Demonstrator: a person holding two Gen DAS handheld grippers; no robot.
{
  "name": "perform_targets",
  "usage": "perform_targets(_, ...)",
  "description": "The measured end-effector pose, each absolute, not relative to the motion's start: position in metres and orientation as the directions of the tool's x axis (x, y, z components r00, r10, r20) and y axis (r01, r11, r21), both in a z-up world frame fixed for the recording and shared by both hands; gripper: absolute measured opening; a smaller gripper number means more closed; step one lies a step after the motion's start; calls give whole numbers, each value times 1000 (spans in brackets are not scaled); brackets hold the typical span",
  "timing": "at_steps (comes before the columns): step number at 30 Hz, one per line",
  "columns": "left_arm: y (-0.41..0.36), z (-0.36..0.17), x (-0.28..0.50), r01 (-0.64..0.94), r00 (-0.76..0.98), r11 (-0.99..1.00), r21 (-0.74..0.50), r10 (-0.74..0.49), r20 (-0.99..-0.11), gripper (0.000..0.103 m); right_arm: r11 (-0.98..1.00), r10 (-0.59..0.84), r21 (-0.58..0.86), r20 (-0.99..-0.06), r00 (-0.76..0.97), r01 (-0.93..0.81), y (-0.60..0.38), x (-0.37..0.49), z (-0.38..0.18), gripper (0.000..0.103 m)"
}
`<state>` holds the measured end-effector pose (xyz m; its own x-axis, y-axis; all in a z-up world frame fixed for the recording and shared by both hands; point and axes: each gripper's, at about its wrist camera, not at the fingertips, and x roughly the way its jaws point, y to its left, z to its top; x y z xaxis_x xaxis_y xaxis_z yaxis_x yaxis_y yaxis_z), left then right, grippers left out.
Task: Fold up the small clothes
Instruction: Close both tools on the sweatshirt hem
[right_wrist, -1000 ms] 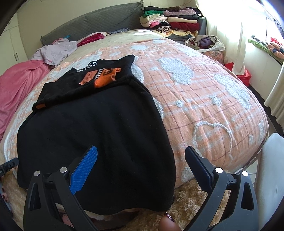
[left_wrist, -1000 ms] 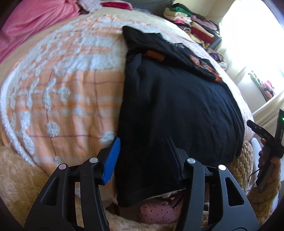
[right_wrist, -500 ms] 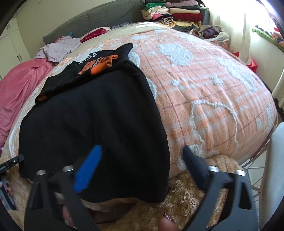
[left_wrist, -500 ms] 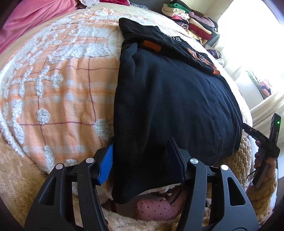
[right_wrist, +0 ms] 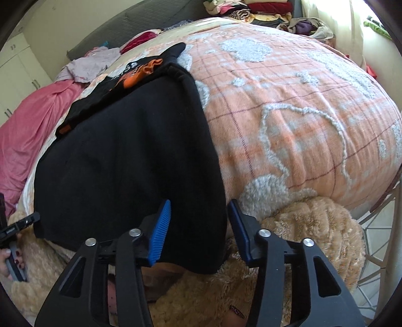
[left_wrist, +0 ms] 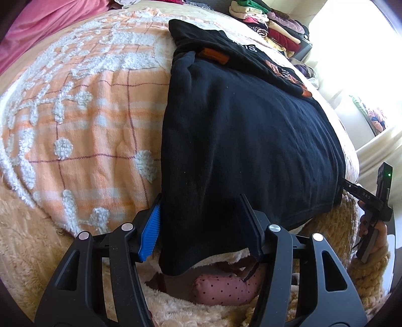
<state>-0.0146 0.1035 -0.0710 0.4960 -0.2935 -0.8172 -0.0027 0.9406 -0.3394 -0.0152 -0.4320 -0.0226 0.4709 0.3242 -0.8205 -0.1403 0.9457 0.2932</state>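
A wide bed (right_wrist: 314, 113) under an orange plaid bedspread fills the room. A grey headboard (right_wrist: 120, 30) stands far left beside white cupboards (right_wrist: 17, 68); bright window light (left_wrist: 351, 45) pours in far right.

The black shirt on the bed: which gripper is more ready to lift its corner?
Probably the left gripper: the black cotton shirt corner already sits between its jaws. The right gripper straddles the other corner, jaws closing.

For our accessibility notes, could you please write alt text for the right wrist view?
The right gripper is closing around the near corner of a black garment spread on an orange bedspread. Folded clothes are stacked beyond the bed.
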Motion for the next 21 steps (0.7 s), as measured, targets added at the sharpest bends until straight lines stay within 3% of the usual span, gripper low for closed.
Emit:
perform_targets(4,103,-73,-14,-11,494,940,-341,-292,-819,49,936,352,314,-807,474,-159,-431,-18,-20,26)
perform_targets(7,101,-74,-14,-15,493,941,-339,-289,-821,49,930,366,330,-799,476,-162,-432,-18,-21,26)
perform_targets(10,103,-74,-15,-29,494,931,-363,-303,-815,36,927,375,339,-795,478,-163,-434,-19,-21,24)
perform_targets(13,104,-73,-17,-36,500,928,-370,-304,-811,20,925,380,329,-789,482,-190,-432,-24,-16,14)
perform_targets(21,115,-60,-20,-33,524,904,-425,-347,-778,5,877,479,415,-722,499,-241,-430,-26,-1,9)
